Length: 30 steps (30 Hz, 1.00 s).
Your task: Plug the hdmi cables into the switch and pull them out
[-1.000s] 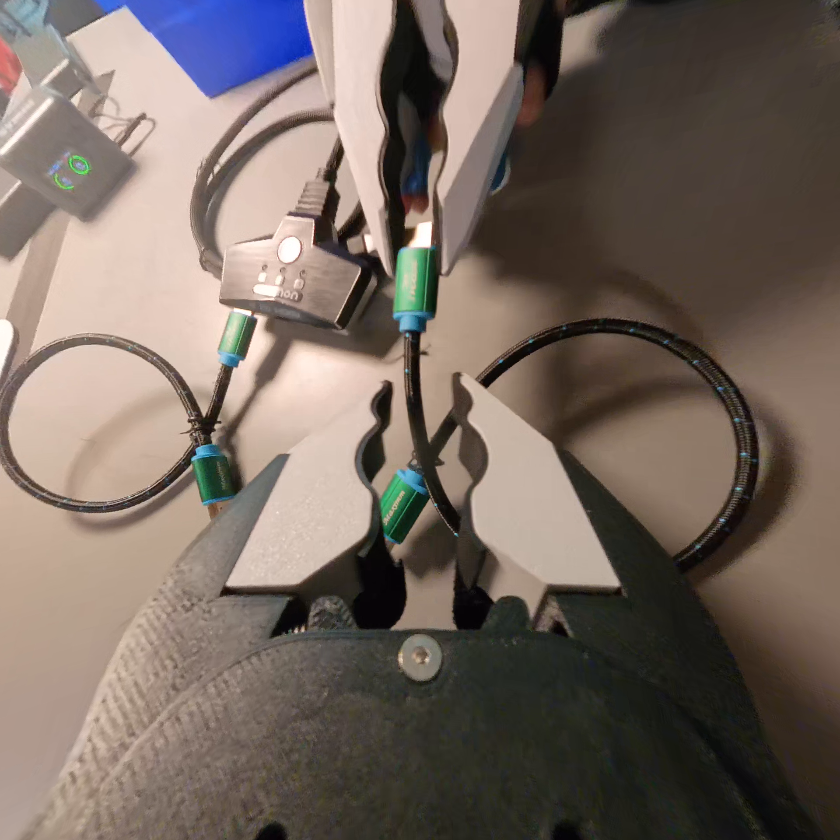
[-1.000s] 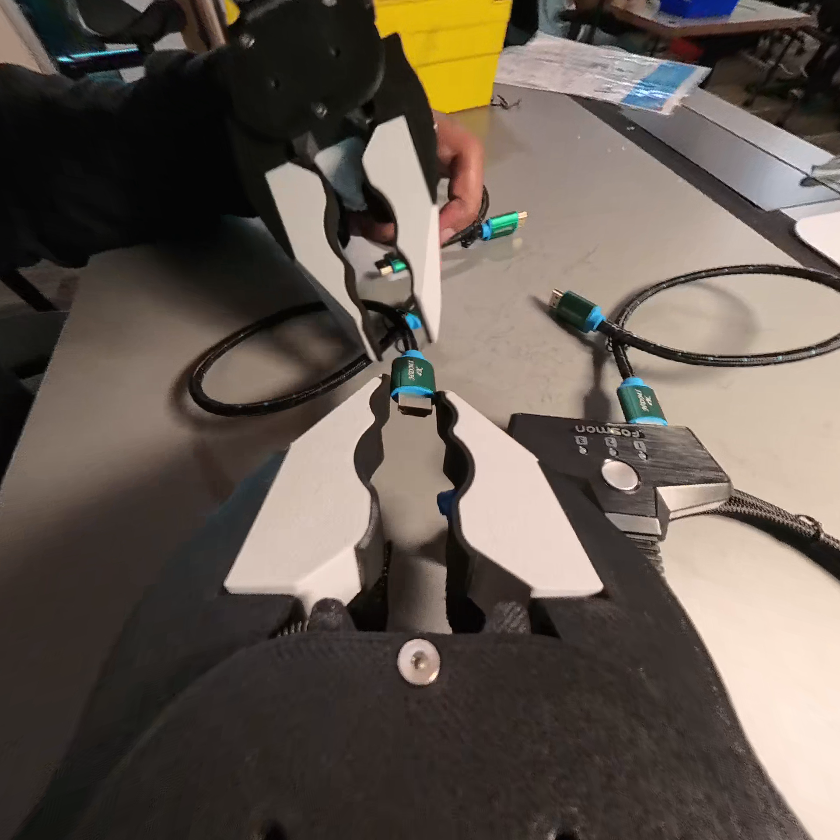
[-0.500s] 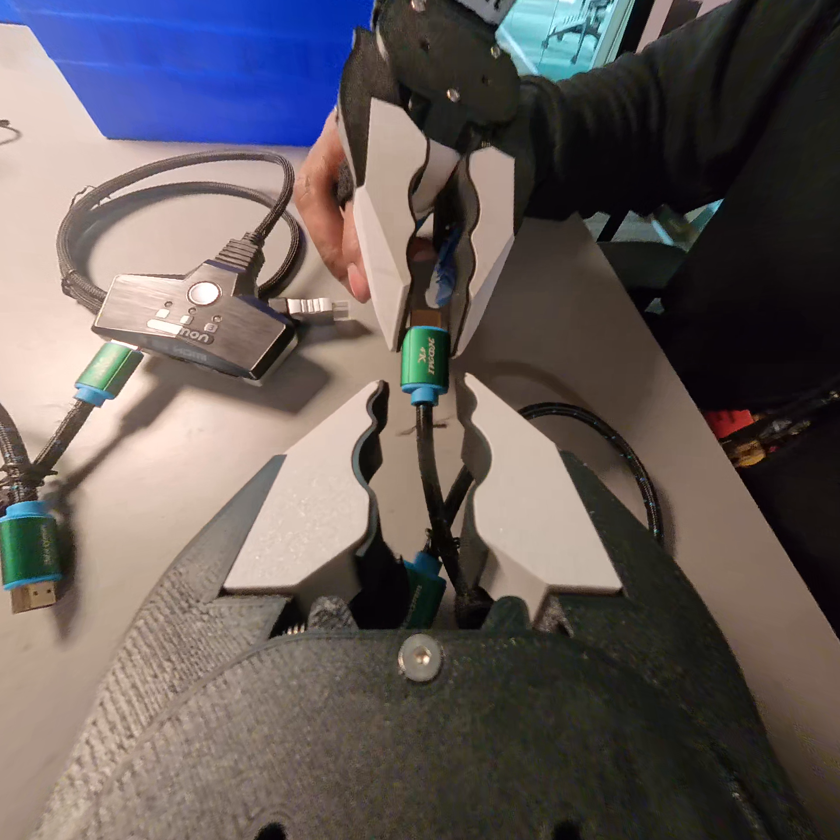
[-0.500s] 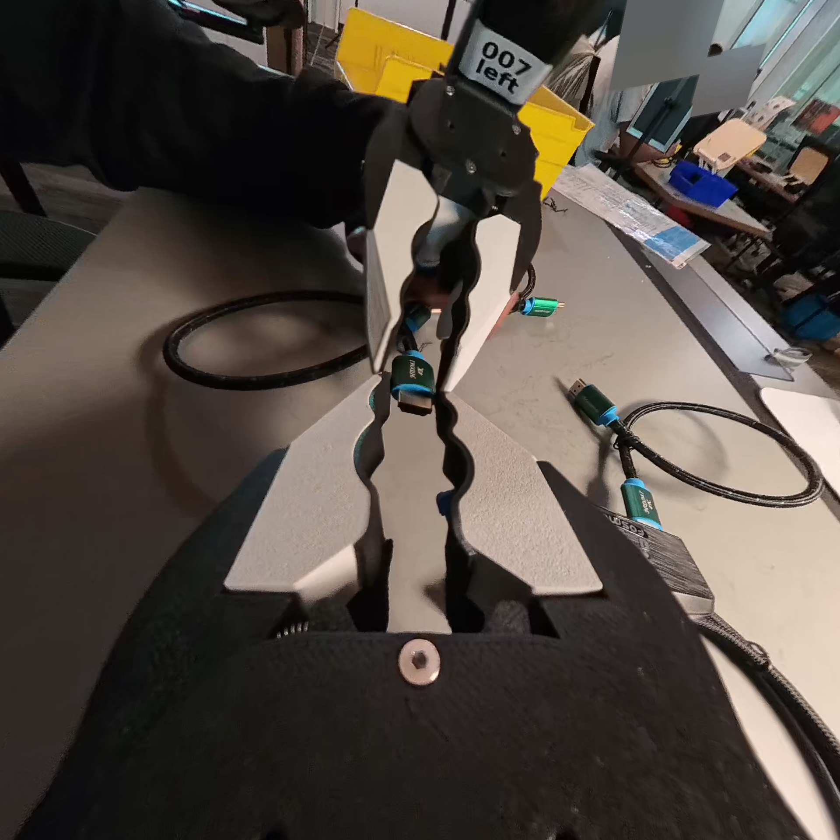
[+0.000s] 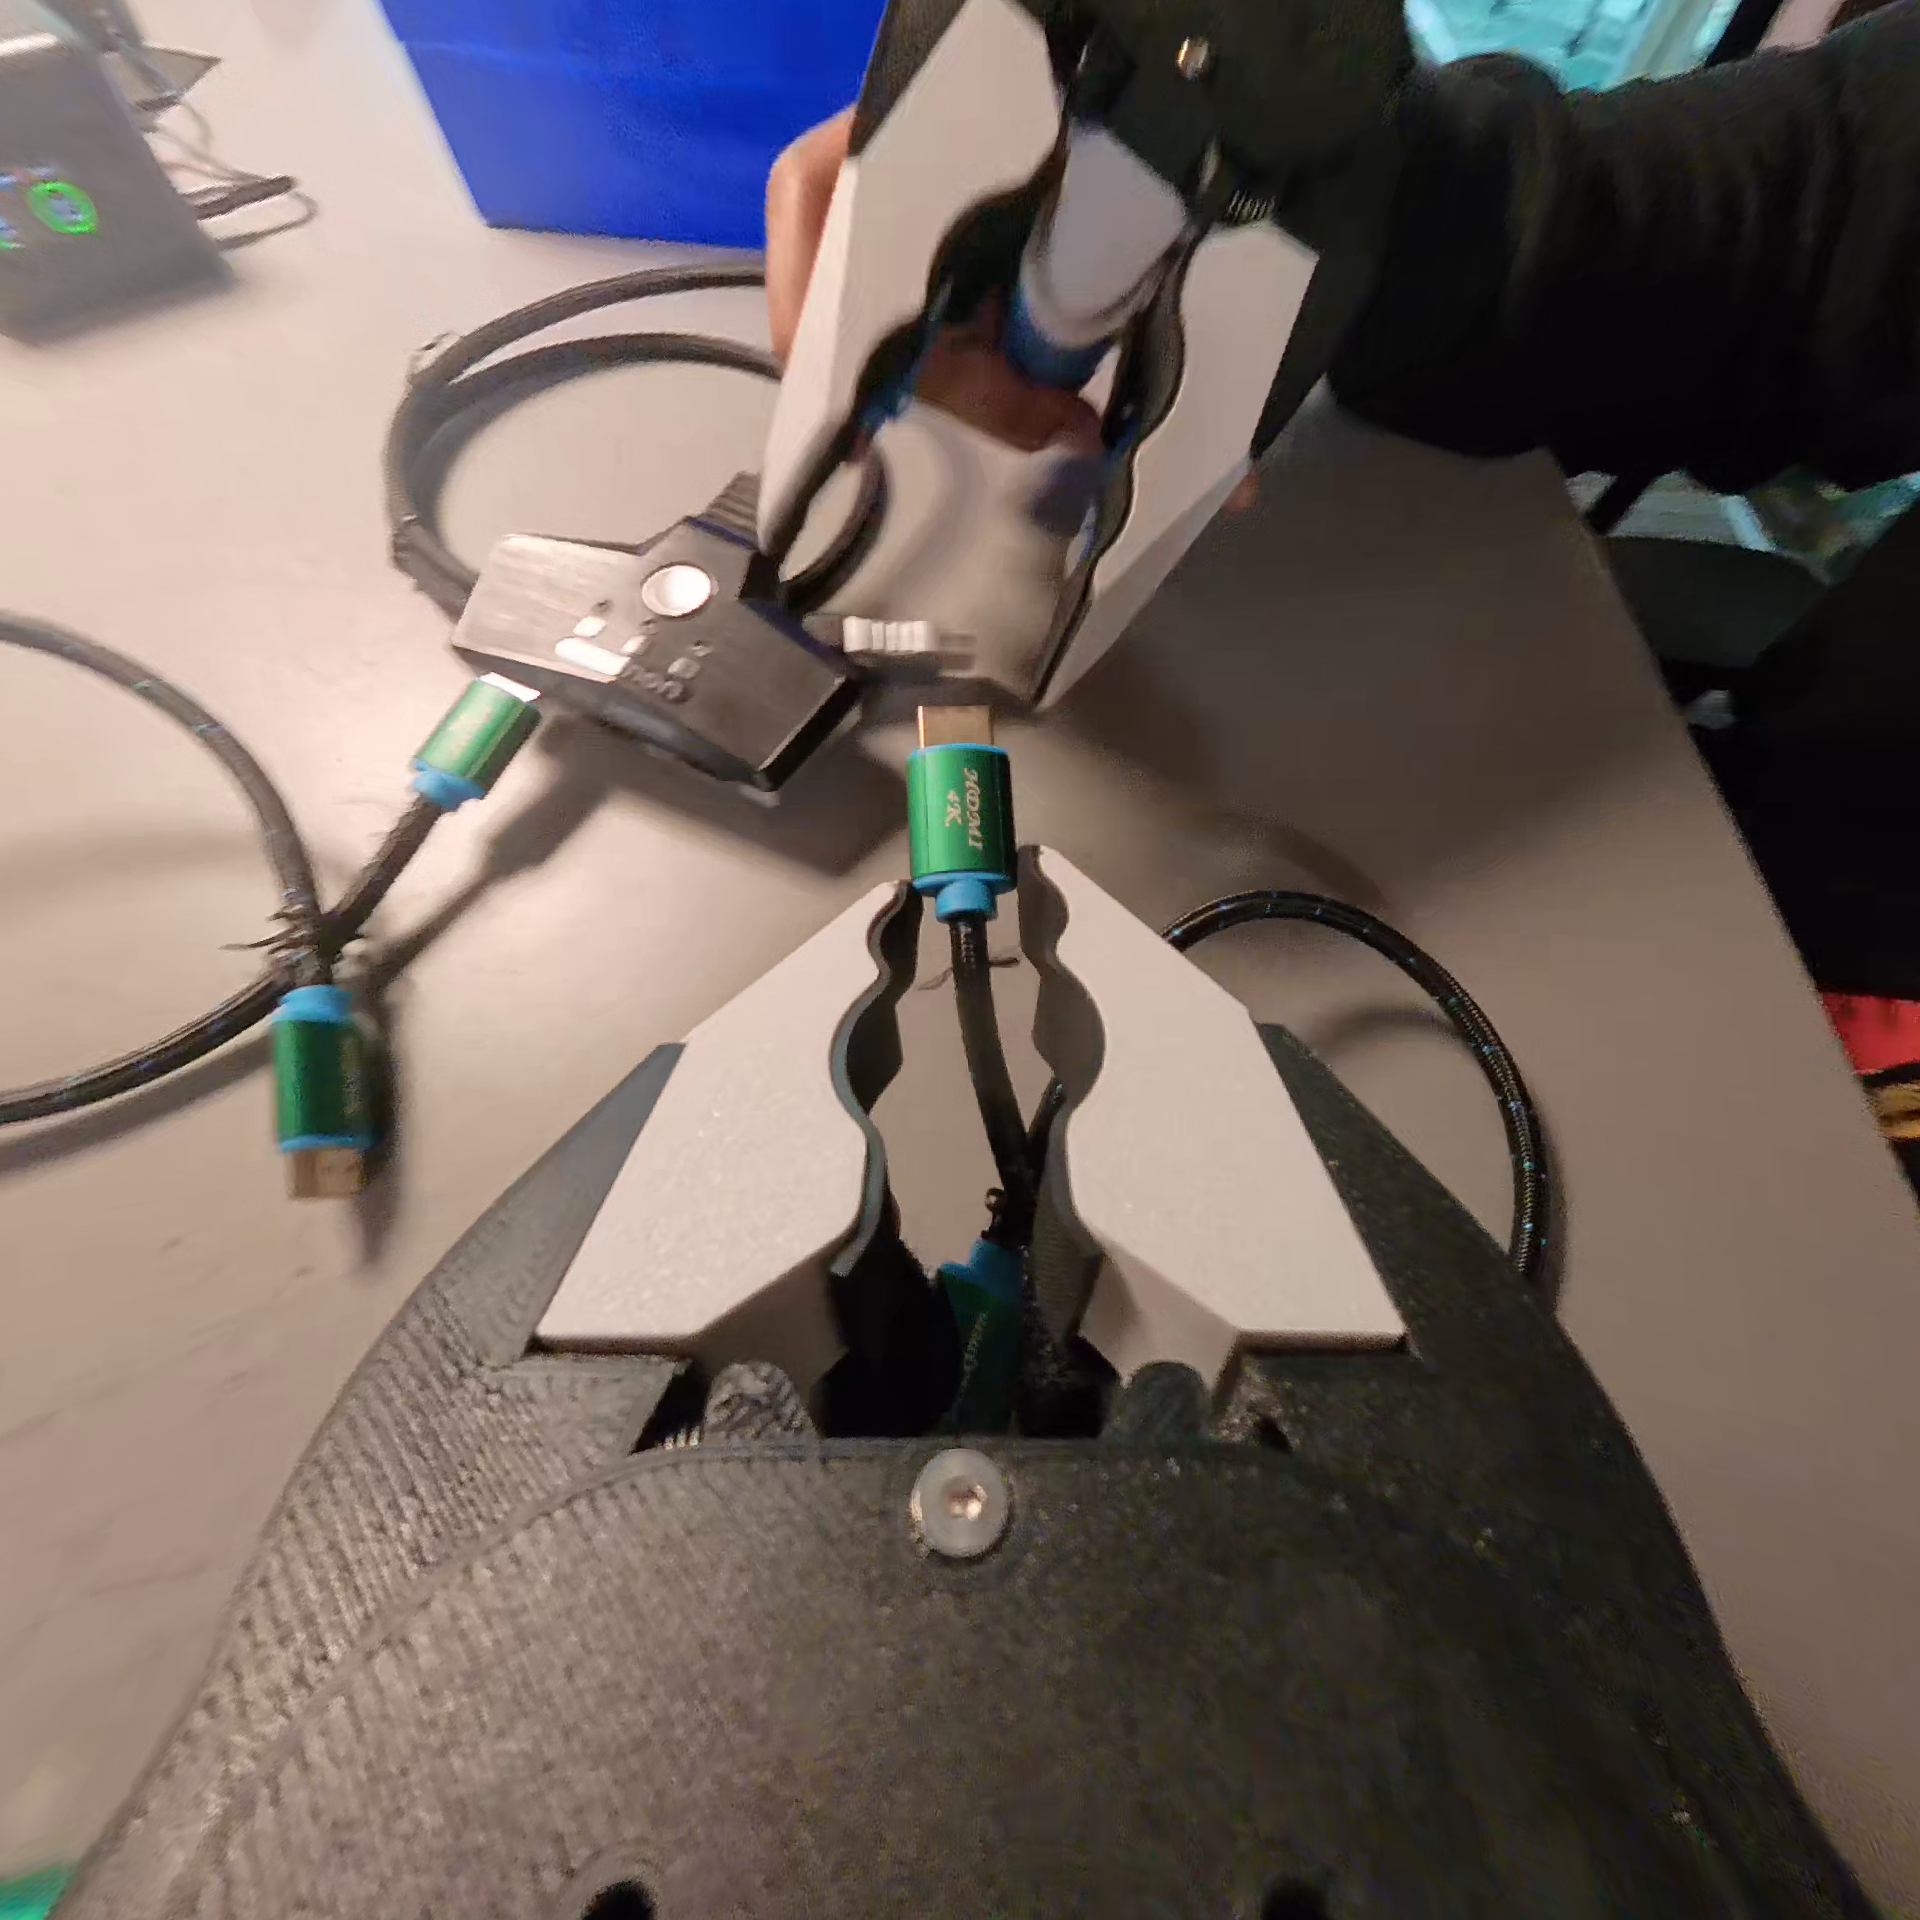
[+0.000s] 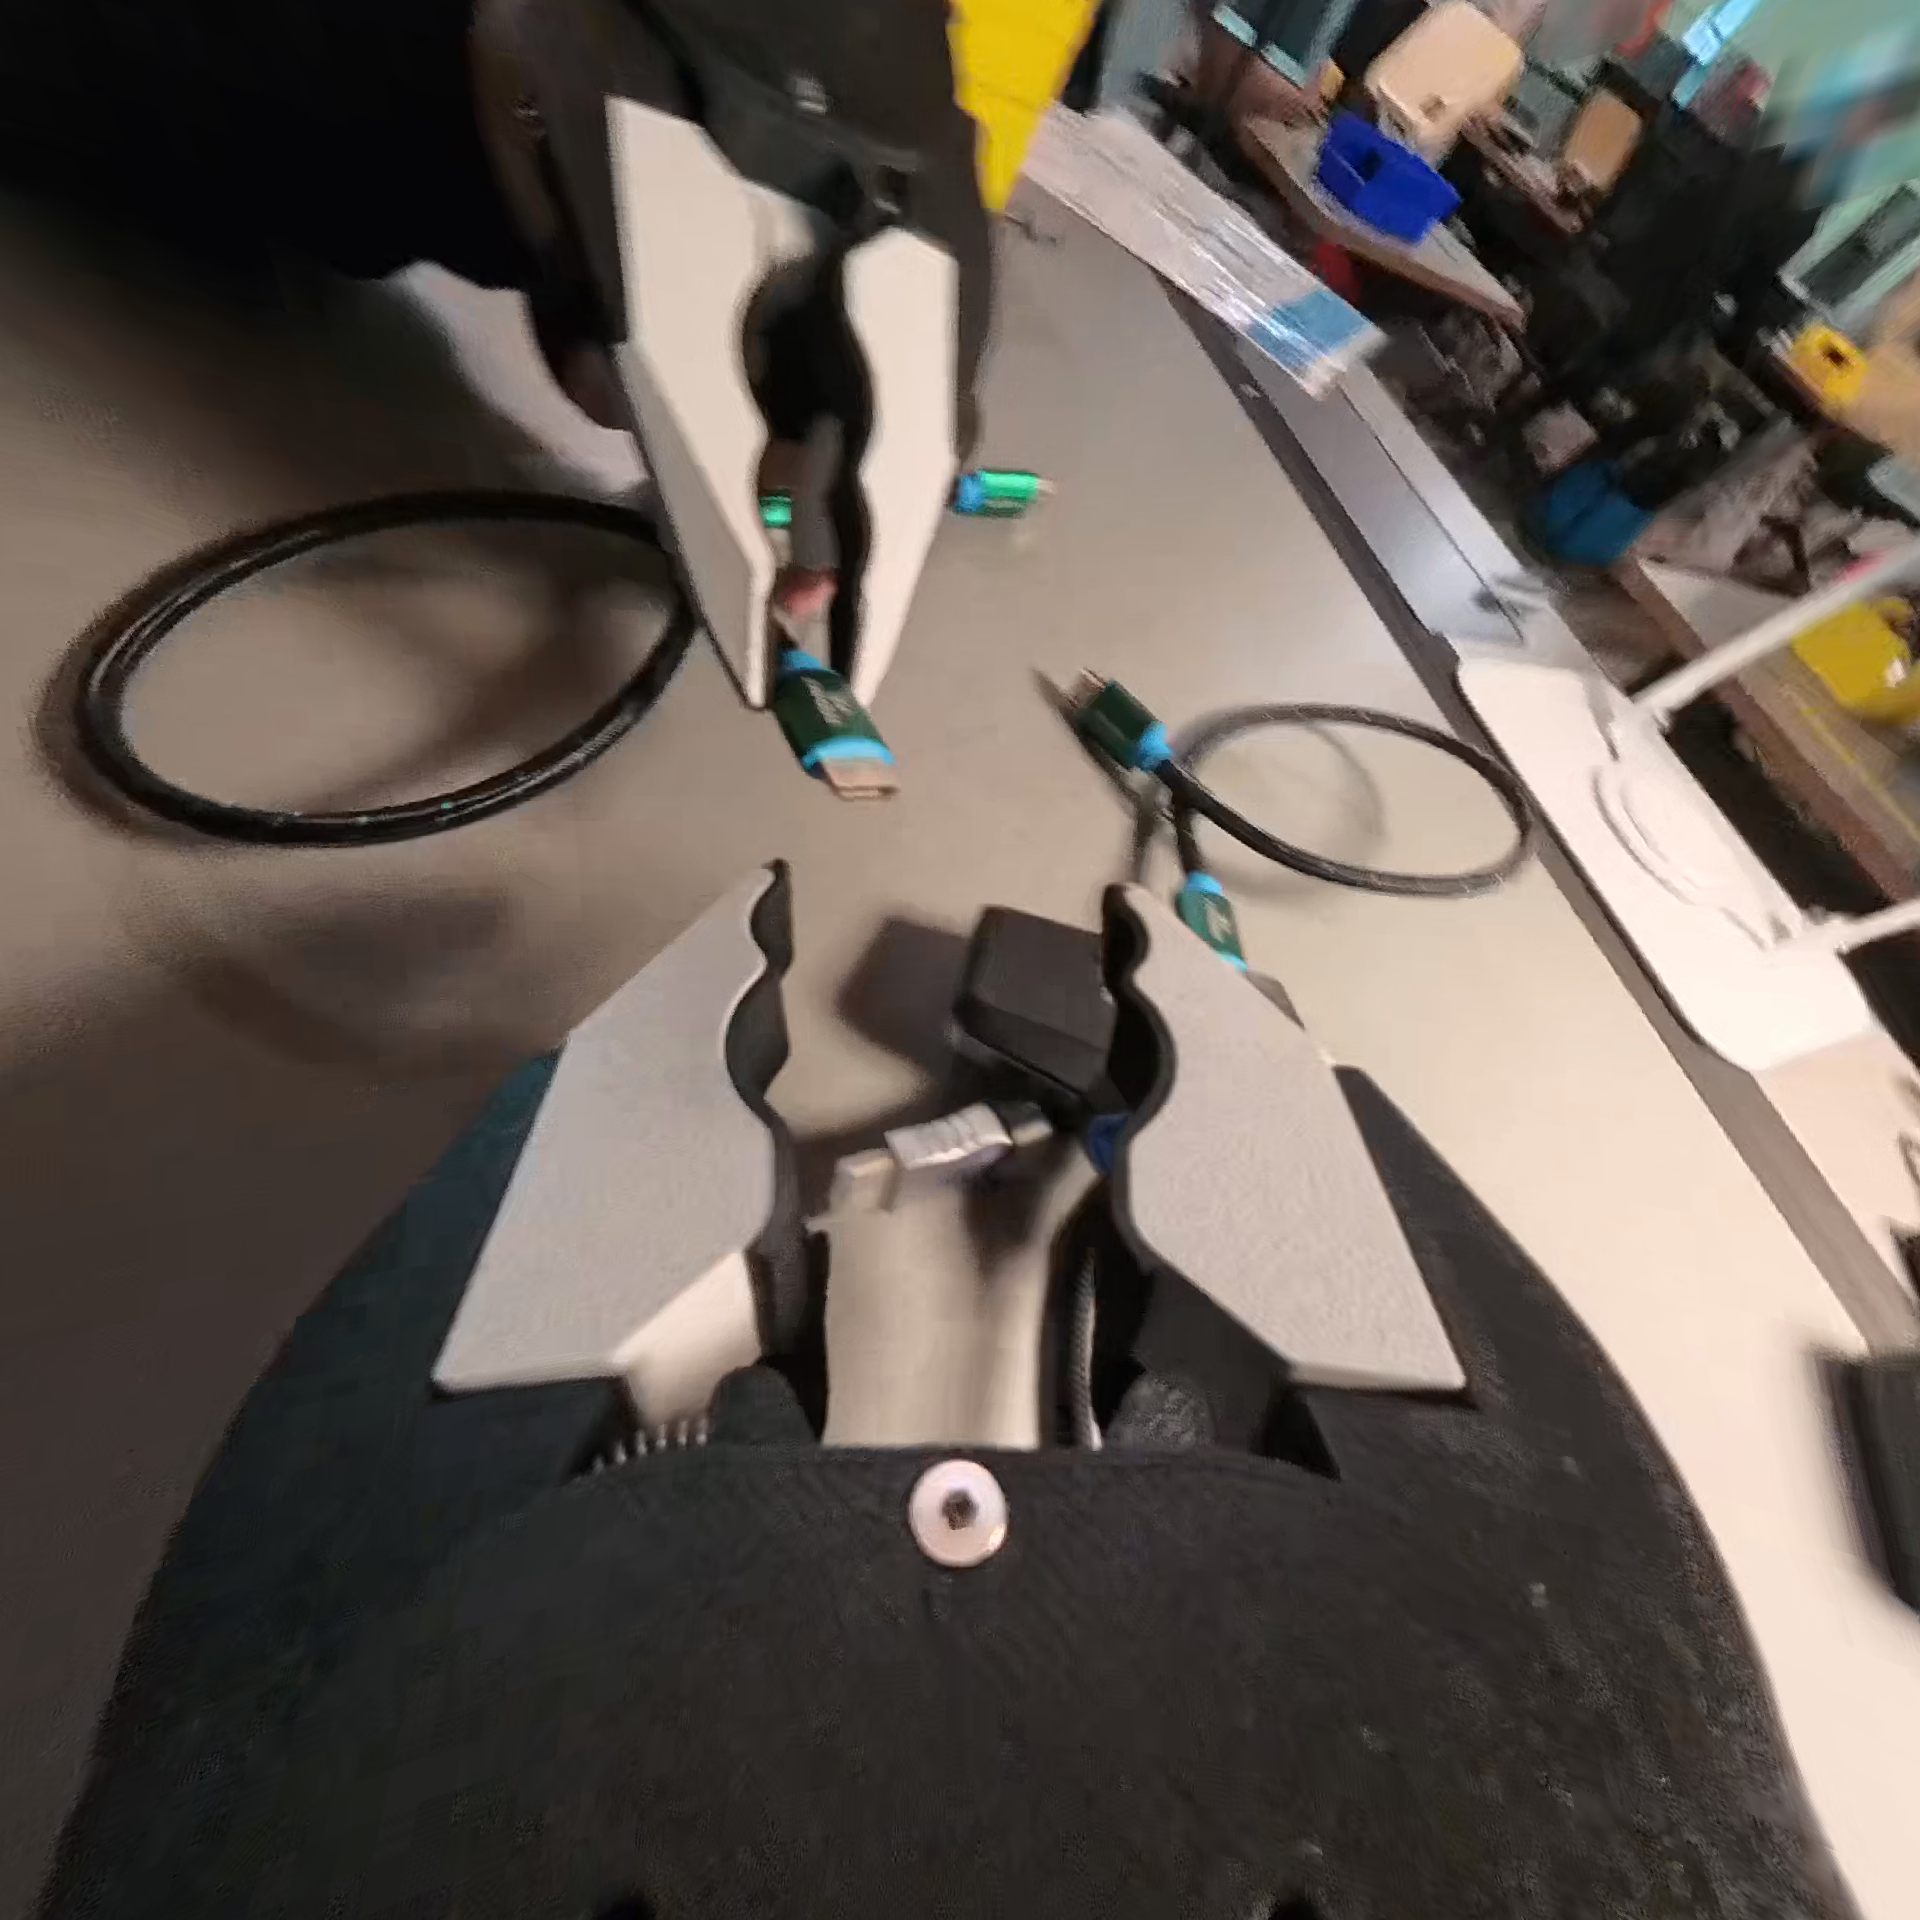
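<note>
My left gripper (image 5: 966, 894) is shut on a black braided HDMI cable just behind its green plug (image 5: 958, 810), which sticks out past the fingertips toward the black switch (image 5: 644, 665). The plug's metal tip is close to the switch's near corner but apart from it. My right gripper (image 6: 945, 894) is open, with the switch's end (image 6: 1039, 997) and a silver plug (image 6: 935, 1143) between its fingers. In the left wrist view it (image 5: 914, 623) hangs over the switch's right end. A second green plug (image 5: 473, 738) sits in the switch.
The second cable's loose plug (image 5: 317, 1081) lies on the grey table at the left. A blue bin (image 5: 623, 104) and a black device with lit rings (image 5: 62, 208) stand at the back. The table edge (image 5: 1558, 644) runs close on the right. A white slab (image 6: 1662, 883) lies nearby. The right tips stand about 35 centimeters off the white slab (image 6: 1662, 883).
My right gripper let go of the green plug, opened and dropped down around the switch. My left gripper closed on the cable behind that plug and now carries it toward the switch.
</note>
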Tool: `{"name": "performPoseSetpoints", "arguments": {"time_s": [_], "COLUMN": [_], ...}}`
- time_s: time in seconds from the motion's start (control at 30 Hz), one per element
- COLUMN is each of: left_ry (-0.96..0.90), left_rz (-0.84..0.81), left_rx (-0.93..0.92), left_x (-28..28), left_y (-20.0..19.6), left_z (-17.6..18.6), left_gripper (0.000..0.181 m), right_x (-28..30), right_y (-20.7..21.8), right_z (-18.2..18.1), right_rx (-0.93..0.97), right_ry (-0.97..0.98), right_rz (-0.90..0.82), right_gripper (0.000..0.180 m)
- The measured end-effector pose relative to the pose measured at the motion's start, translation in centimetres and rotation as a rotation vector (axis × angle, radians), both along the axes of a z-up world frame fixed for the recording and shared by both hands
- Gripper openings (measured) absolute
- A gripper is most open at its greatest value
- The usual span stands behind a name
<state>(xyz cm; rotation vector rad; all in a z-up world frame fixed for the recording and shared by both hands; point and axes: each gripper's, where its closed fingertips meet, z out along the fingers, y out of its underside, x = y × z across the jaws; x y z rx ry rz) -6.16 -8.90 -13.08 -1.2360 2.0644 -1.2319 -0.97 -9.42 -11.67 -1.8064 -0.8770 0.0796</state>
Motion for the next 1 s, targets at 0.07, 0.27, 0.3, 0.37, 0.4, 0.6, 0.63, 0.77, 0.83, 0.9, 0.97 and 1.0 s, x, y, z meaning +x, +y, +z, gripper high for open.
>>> {"name": "performPoseSetpoints", "arguments": {"time_s": [0.07,0.27,0.3,0.37,0.4,0.6,0.63,0.77,0.83,0.9,0.97,1.0], "left_ry": [0.015,0.078,0.083,0.088,0.09,0.105,0.104,0.098,0.103,0.103,0.09,0.084], "left_rz": [0.061,0.167,0.175,0.184,0.188,0.196,0.186,0.096,0.065,0.045,0.033,0.029], "left_rx": [0.047,0.167,0.18,0.2,0.211,0.289,0.296,0.34,0.392,0.433,0.448,0.454], "left_x": [0.2,0.1,0.1,0.1,0.1,-0.1,-0.2,-0.2,-0.1,0.1,0.3,0.3], "left_y": [1.3,4.0,4.2,4.4,4.5,5.0,4.9,3.0,2.2,1.6,1.0,0.7], "left_z": [-0.3,-1.6,-1.8,-1.9,-2.0,-2.5,-2.6,-2.9,-3.3,-3.6,-3.4,-3.3], "left_gripper": [0.02,0.02,0.02,0.02,0.02,0.02,0.02,0.02,0.02,0.02,0.019,0.019], "right_x": [1.9,5.1,5.1,5.1,4.9,3.9,3.7,2.9,2.5,2.7,2.8,2.7], "right_y": [0.8,1.9,1.9,2.1,2.4,2.7,2.3,1.1,0.4,0.0,-0.3,-0.5], "right_z": [-0.2,-4.1,-4.7,-5.5,-5.6,-5.5,-5.4,-5.0,-4.9,-4.9,-5.0,-5.0], "right_rx": [-0.065,-0.37,-0.408,-0.453,-0.458,-0.409,-0.401,-0.347,-0.34,-0.336,-0.338,-0.336], "right_ry": [0.026,-0.037,-0.065,-0.113,-0.113,-0.103,-0.099,-0.091,-0.068,-0.064,-0.061,-0.063], "right_rz": [-0.097,-0.335,-0.339,-0.337,-0.323,-0.159,-0.123,0.004,0.059,0.08,0.094,0.101], "right_gripper": [0.076,0.096,0.097,0.097,0.092,0.079,0.08,0.079,0.079,0.079,0.079,0.079]}}
